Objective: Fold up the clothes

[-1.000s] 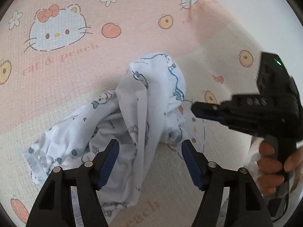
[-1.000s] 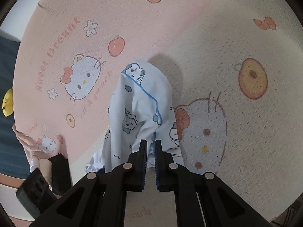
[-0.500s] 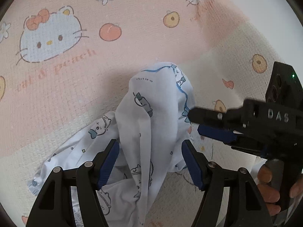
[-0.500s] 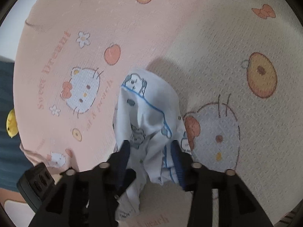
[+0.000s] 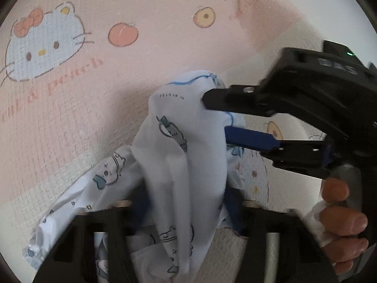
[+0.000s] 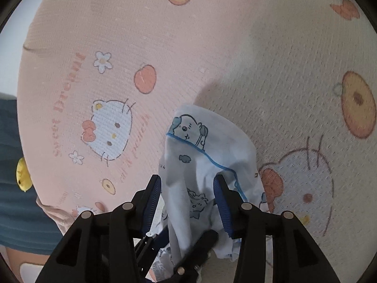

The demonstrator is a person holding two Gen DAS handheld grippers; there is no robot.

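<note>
A white garment (image 5: 179, 155) with blue cartoon prints and blue piping stands bunched up on the pink and cream blanket; it also shows in the right wrist view (image 6: 207, 165). My left gripper (image 5: 186, 212) is open, its blue pads either side of the hanging cloth. My right gripper (image 6: 188, 200) is open with the cloth between its fingers; in the left wrist view it (image 5: 212, 115) reaches in from the right, its jaws apart around the garment's top fold. The garment's lower part is hidden behind both grippers.
The blanket (image 6: 165, 47) has Hello Kitty faces, peaches and flowers printed on it. A person in dark blue clothing (image 6: 9, 165) with a yellow patch (image 6: 22, 174) is at the left edge of the right wrist view. A hand (image 5: 339, 221) holds the right gripper.
My right gripper has opened from shut and let go of the garment's top. My left gripper has moved closer, so the cloth now hangs between its pads.
</note>
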